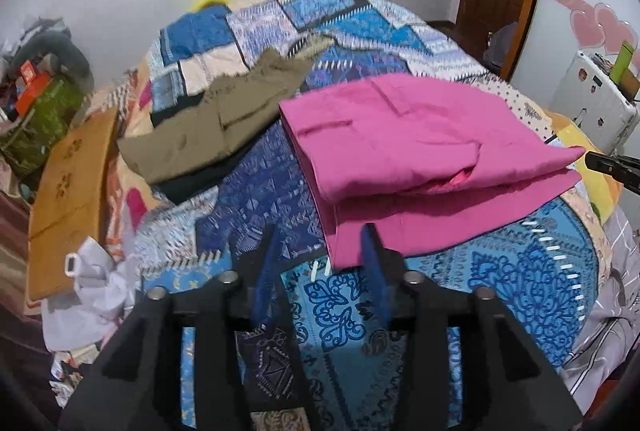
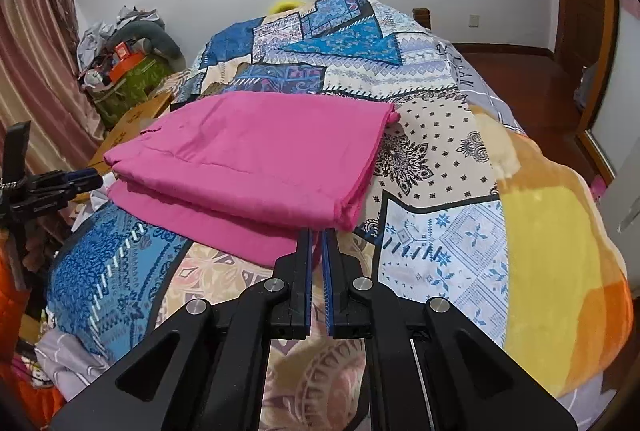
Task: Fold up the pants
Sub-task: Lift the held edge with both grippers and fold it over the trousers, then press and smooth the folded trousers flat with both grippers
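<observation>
While the pink pants (image 1: 420, 143) lie folded in layers on the patterned bedspread (image 1: 520, 271), the left gripper (image 1: 320, 247) stands apart, empty, and the right gripper (image 2: 318, 243) pinches their near hem, apparently settling the fold.

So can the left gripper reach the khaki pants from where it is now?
Probably yes. The left gripper is open, and bare bedspread lies between it and the khaki pants; the pink pants sit off to the side.
</observation>
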